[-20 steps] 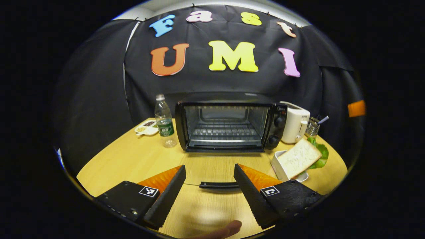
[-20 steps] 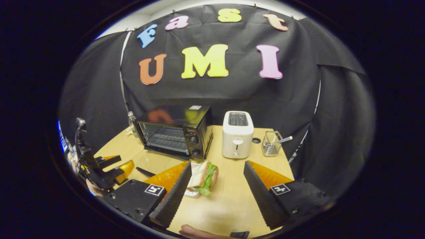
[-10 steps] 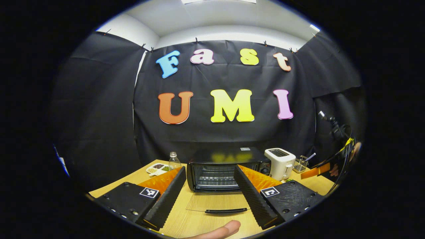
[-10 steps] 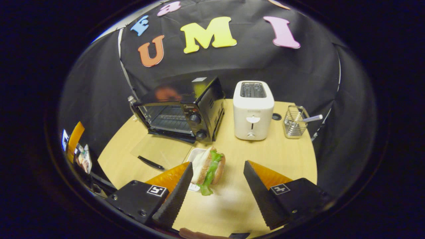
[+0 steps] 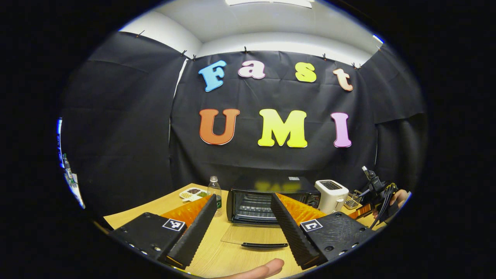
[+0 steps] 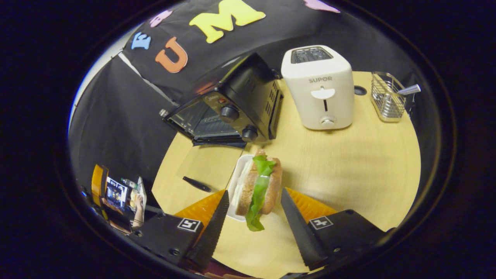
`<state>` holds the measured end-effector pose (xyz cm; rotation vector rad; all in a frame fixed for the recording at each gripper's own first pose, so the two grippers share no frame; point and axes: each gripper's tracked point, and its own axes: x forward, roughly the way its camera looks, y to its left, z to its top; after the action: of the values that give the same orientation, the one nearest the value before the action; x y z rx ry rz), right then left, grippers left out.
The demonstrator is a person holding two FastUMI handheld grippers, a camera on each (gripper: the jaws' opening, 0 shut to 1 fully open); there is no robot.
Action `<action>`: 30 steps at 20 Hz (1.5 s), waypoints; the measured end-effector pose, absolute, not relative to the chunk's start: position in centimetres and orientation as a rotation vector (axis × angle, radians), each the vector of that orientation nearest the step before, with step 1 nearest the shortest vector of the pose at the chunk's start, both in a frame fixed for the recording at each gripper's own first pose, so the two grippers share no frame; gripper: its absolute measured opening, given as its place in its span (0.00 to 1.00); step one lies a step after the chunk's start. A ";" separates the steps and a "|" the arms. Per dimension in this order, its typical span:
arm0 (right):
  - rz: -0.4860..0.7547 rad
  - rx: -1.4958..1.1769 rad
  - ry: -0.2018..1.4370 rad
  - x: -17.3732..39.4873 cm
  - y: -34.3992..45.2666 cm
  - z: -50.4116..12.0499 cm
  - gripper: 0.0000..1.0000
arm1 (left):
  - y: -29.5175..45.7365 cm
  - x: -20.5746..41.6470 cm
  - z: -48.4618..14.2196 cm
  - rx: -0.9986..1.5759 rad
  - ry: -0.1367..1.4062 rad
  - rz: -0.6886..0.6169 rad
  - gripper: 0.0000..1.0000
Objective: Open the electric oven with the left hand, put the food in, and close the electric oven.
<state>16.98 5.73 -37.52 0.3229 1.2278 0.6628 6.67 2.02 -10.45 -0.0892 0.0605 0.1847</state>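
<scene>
The black electric oven (image 5: 267,195) stands at the table's back. Its glass door (image 5: 252,234) lies flat, with the handle (image 5: 264,245) toward me. My left gripper (image 5: 243,198) hovers open in front of that door, holding nothing. In the right gripper view the oven (image 6: 236,97) is at upper left, door (image 6: 203,162) down. A sandwich (image 6: 259,186) with lettuce stands on edge in a white dish (image 6: 235,182). My right gripper (image 6: 254,192) is open, one finger on each side of the sandwich. I cannot tell whether they touch it. The right gripper (image 5: 378,192) also appears far right.
A white toaster (image 6: 319,87) and a wire basket (image 6: 387,97) stand to the right of the oven. A water bottle (image 5: 214,190) and a small snack dish (image 5: 192,192) sit to its left. A hand (image 5: 396,197) holds the right gripper.
The right gripper has dropped and moved forward, so the sandwich now sits between its fingers. The left gripper has drawn back from the open oven and tilted upward.
</scene>
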 end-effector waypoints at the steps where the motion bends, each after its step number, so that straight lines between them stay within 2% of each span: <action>1: 0.674 0.363 1.279 16.4 5.9 -38.1 0.84 | 1.9 6.6 -10.7 -0.087 0.073 0.187 0.92; 3: 0.696 0.451 1.328 16.1 6.7 -38.8 0.77 | 2.0 6.3 -11.0 -0.083 0.087 0.198 0.92; 4: 0.714 0.480 1.334 16.1 7.2 -38.9 0.61 | 2.0 6.3 -11.1 -0.083 0.087 0.201 0.92; 5: 0.726 0.510 1.337 16.1 7.6 -38.8 0.55 | 2.0 6.2 -11.0 -0.086 0.088 0.201 0.92; 6: 0.738 0.530 1.330 16.2 8.0 -38.7 0.46 | 2.0 6.1 -11.1 -0.088 0.089 0.200 0.92; 7: 0.743 0.545 1.324 16.2 8.1 -38.6 0.41 | 1.9 6.0 -11.1 -0.091 0.089 0.199 0.92; 8: 0.745 0.561 1.317 16.1 8.3 -38.5 0.46 | 1.8 5.8 -11.0 -0.094 0.086 0.196 0.92; 10: 0.742 0.593 1.310 15.6 8.4 -37.9 0.40 | 1.7 5.3 -10.8 -0.097 0.079 0.181 0.93; 11: 0.732 0.606 1.297 15.5 8.3 -37.4 0.30 | 1.7 5.1 -10.7 -0.098 0.071 0.172 0.92; 12: 0.721 0.616 1.279 15.4 8.3 -36.9 0.29 | 1.8 4.9 -10.4 -0.101 0.060 0.165 0.92; 13: 0.710 0.625 1.260 15.2 8.1 -36.2 0.39 | 1.8 4.6 -10.3 -0.106 0.052 0.156 0.92; 15: 0.700 0.635 1.218 14.4 8.0 -34.8 0.39 | 1.8 4.1 -10.3 -0.117 0.044 0.135 0.85; 16: 0.693 0.650 1.195 14.0 8.1 -34.0 0.39 | 2.1 3.8 -10.5 -0.120 0.041 0.128 0.92; 21: 0.644 0.768 1.044 12.2 10.1 -30.5 0.38 | 3.7 2.9 -11.3 -0.145 0.049 0.113 0.93; 26: 0.612 0.851 0.926 9.7 16.0 -30.2 0.38 | 5.0 2.0 -10.5 -0.118 0.031 0.100 0.92; 30: 0.581 0.924 0.824 11.5 22.1 -31.3 0.38 | 5.0 1.7 -10.0 -0.117 0.022 0.064 0.93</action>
<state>11.52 22.07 -31.27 0.9238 0.8241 0.5810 1.72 4.96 -9.99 -0.1169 0.0219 0.0637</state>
